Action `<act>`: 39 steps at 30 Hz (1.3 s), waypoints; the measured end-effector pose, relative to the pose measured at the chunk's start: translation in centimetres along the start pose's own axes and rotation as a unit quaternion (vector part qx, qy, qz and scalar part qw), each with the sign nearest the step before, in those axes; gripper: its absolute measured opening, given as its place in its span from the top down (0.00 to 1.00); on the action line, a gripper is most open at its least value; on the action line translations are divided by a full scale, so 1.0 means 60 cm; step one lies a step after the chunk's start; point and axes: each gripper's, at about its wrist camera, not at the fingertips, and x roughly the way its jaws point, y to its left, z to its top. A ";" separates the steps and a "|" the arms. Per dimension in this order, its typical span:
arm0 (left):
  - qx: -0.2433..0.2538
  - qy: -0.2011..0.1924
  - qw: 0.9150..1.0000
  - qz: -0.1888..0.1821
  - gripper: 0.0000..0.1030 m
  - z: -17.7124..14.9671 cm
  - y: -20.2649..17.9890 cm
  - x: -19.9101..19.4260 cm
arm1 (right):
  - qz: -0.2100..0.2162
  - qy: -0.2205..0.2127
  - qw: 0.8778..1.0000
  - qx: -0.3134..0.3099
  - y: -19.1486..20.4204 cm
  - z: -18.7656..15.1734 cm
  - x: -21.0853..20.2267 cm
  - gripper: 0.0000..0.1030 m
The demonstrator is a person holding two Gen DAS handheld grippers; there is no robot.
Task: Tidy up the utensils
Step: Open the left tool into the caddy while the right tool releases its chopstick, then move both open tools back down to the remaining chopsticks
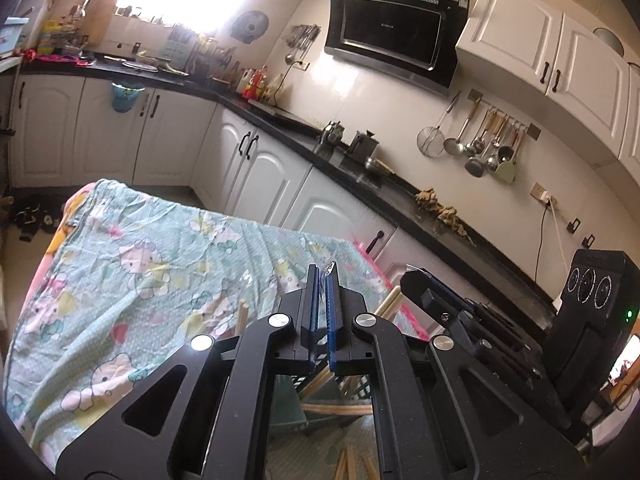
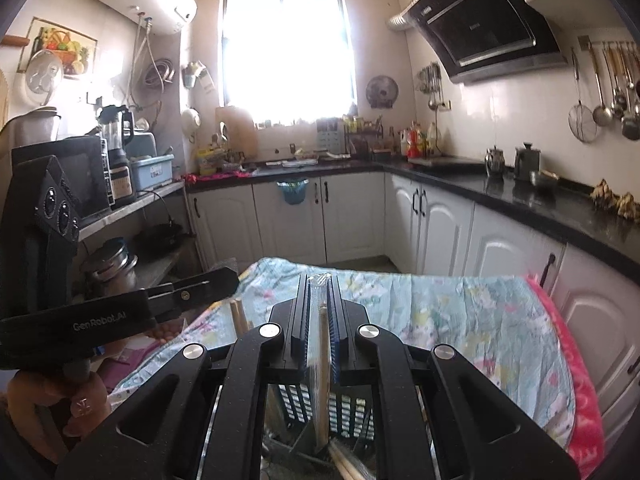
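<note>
Blue pads on my left hand-held gripper [image 1: 322, 280] stand pressed nearly together at lower centre of the left wrist view, with only a scrap of clear plastic wrap showing at their tips, so I read it as closed. My right hand-held gripper [image 2: 319, 280], lower centre of its own view, is clamped on a wooden chopstick in clear wrap [image 2: 322, 344], which runs lengthwise between the pads and down toward the bottom edge. Below both jaws sits a dark slotted utensil basket [image 2: 344, 412] with more wooden chopsticks [image 2: 348, 464] poking out of it; further loose sticks [image 1: 352, 466] show at the bottom of the left view. All this sits on the bench draped in a pale green cartoon-print cloth [image 1: 160, 264]. At lower left of the right view I see a person's hand [image 2: 60, 396] holding the other tool's handle.
</note>
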 end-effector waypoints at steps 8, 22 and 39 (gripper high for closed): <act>-0.006 0.006 1.000 0.018 0.65 -0.013 0.006 -0.008 | -0.010 0.014 0.999 0.034 -0.019 -0.017 -0.018 0.69; -0.024 -0.025 0.999 0.034 0.11 -0.015 0.009 -0.072 | -0.042 0.029 0.997 0.053 -0.038 -0.037 -0.069 0.44; -0.043 -0.034 0.998 0.044 0.11 -0.041 0.017 -0.131 | -0.062 0.007 0.997 0.037 -0.028 -0.051 -0.141 0.37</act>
